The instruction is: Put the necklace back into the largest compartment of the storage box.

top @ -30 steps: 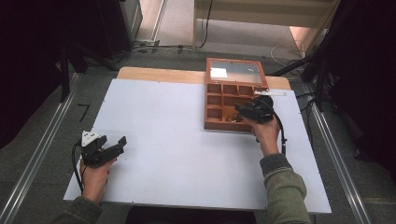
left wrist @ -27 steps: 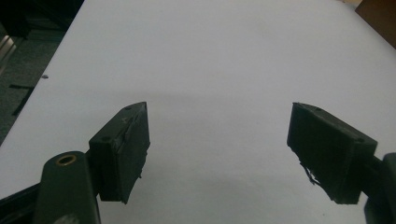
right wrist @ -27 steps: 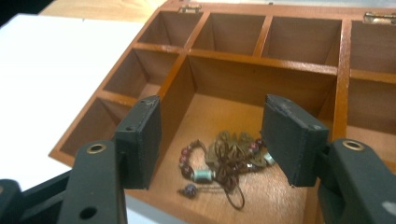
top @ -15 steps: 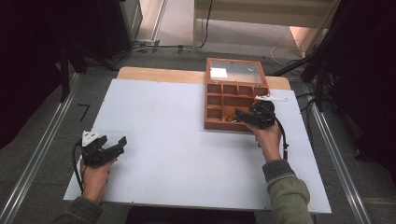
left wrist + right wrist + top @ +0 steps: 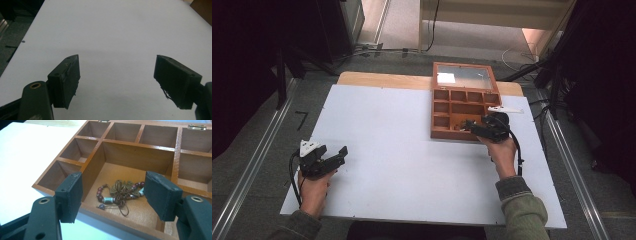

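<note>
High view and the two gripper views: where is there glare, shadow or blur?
High view: glare whitens the glass lid of the wooden box; the surroundings are dark. Left gripper view: a soft shadow on the white table, jaws slightly blurred. Right gripper view: the beaded bracelet is sharp, the table overexposed.

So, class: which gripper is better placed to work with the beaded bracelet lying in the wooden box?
Right. The right gripper hangs open at the wooden box over the bracelet; the left gripper sits far across the table.
</note>
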Demonstrator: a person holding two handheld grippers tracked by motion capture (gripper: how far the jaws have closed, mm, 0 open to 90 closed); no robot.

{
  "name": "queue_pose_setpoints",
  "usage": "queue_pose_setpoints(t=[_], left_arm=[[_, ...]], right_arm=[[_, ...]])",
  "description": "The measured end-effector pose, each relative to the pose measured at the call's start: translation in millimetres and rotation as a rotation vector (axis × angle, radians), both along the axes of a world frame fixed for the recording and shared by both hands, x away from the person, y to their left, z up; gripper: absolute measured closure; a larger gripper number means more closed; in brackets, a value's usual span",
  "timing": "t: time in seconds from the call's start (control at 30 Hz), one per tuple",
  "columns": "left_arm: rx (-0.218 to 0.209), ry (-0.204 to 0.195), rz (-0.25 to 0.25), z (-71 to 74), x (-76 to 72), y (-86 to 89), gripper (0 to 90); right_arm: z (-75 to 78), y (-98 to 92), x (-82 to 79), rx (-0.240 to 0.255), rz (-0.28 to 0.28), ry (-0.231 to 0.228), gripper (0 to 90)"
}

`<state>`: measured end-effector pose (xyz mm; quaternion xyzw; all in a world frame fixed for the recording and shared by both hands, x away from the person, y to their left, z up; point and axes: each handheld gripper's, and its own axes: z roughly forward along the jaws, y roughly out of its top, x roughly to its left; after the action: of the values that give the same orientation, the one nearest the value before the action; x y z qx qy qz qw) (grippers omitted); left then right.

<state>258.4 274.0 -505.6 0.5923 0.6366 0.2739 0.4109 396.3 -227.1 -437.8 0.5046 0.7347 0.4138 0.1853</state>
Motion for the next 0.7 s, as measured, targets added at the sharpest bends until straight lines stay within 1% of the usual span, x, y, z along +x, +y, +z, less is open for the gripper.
queue_pose_setpoints(t=[0.37, 0.7], left_arm=[[0.001, 0.000, 0.000, 0.1, 0.2, -0.5, 21.2], [0.001, 0.001, -0.001, 0.1, 0.0, -1.1, 21.2]], right_arm=[[1.8, -4.6, -16.4, 0.010, 0.025, -0.021, 27.9], [-1.0, -17.4, -34.4, 0.024, 0.022, -0.038, 26.9]])
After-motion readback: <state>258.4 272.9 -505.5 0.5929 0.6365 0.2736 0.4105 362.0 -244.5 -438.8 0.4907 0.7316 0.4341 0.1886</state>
